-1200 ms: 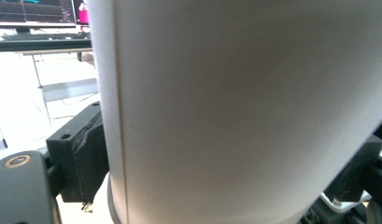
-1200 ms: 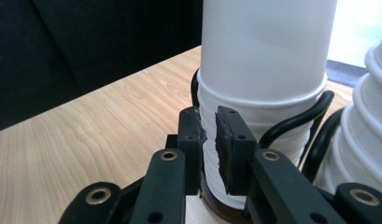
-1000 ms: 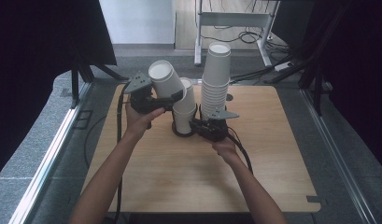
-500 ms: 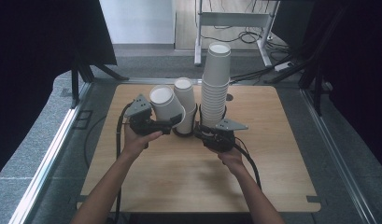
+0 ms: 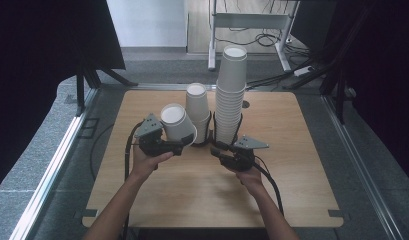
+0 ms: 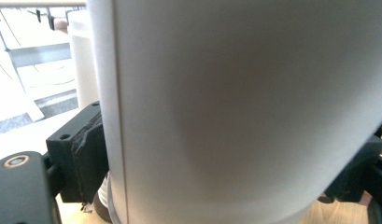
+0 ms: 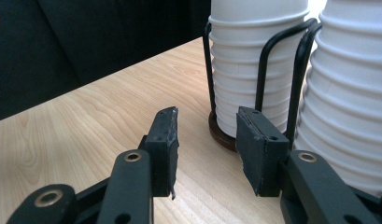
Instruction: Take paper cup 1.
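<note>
— Where is the paper cup (image 5: 178, 124) held?
— It is clamped, tilted, in the left tongs (image 5: 178, 145) beside the short stack (image 5: 199, 109).
— And the right tongs (image 5: 218, 149)?
— Parted, just opened, nothing gripped, near the tall stack (image 5: 230, 95).

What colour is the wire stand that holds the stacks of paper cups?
Black wire on a dark brown round base; the wire stand shows best in the right gripper view, around the white cups.

On the desk (image 5: 142, 200), the left tool (image 5: 178, 146) grips a white cup (image 5: 177, 123), tilted with its mouth toward the camera, just beside the short stack (image 5: 198, 106). The tall stack (image 5: 230, 95) stands right of that, both in a black wire holder (image 5: 210, 134). The right tool (image 5: 218, 149) sits low before the tall stack, its jaws just opening, with nothing between them.
</note>
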Tool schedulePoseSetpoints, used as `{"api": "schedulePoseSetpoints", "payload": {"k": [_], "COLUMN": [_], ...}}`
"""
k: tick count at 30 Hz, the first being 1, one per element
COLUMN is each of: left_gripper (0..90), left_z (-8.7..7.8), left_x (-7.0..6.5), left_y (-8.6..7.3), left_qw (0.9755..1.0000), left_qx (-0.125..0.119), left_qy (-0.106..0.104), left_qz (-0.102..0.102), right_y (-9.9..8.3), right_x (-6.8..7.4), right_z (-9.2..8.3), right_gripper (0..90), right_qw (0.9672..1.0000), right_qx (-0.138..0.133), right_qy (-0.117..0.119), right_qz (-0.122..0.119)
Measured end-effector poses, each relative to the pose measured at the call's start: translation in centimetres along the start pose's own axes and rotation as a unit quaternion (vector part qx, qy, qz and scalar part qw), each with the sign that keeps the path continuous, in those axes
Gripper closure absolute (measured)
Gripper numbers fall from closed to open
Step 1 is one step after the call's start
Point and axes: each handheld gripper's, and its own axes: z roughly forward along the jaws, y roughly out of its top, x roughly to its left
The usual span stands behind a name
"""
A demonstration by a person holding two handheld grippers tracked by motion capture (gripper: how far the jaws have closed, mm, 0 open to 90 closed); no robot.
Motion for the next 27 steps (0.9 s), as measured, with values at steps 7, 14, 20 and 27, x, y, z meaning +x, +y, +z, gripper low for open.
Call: {"api": "schedulePoseSetpoints", "payload": {"k": [7, 14, 20, 27], "left_gripper": [11.9, 11.9, 11.9, 11.9], "left_z": [0.2, 0.3, 0.5, 1.2], "left_x": [-0.5, -0.9, -1.1, -1.2], "left_y": [-2.1, -3.9, -5.6, -7.0], "left_qw": [0.9998, 0.9992, 0.9983, 0.9970], "left_qx": [0.013, 0.031, 0.048, 0.070], "left_qy": [0.004, 0.020, 0.022, 0.009], "left_qz": [-0.012, -0.018, -0.024, -0.031], "right_y": [-1.1, -1.7, -2.0, -2.2], "right_x": [0.1, 0.1, 0.4, 0.6], "right_z": [-0.2, -0.3, -0.7, -1.1], "right_gripper": [57.1, 52.3, 45.9, 39.0], "right_qw": [0.9999, 0.9999, 0.9999, 0.9997], "right_qx": [-0.002, 0.001, 0.006, 0.000], "right_qy": [0.002, -0.001, -0.010, -0.024], "right_qz": [0.011, 0.012, 0.005, 0.002]}}
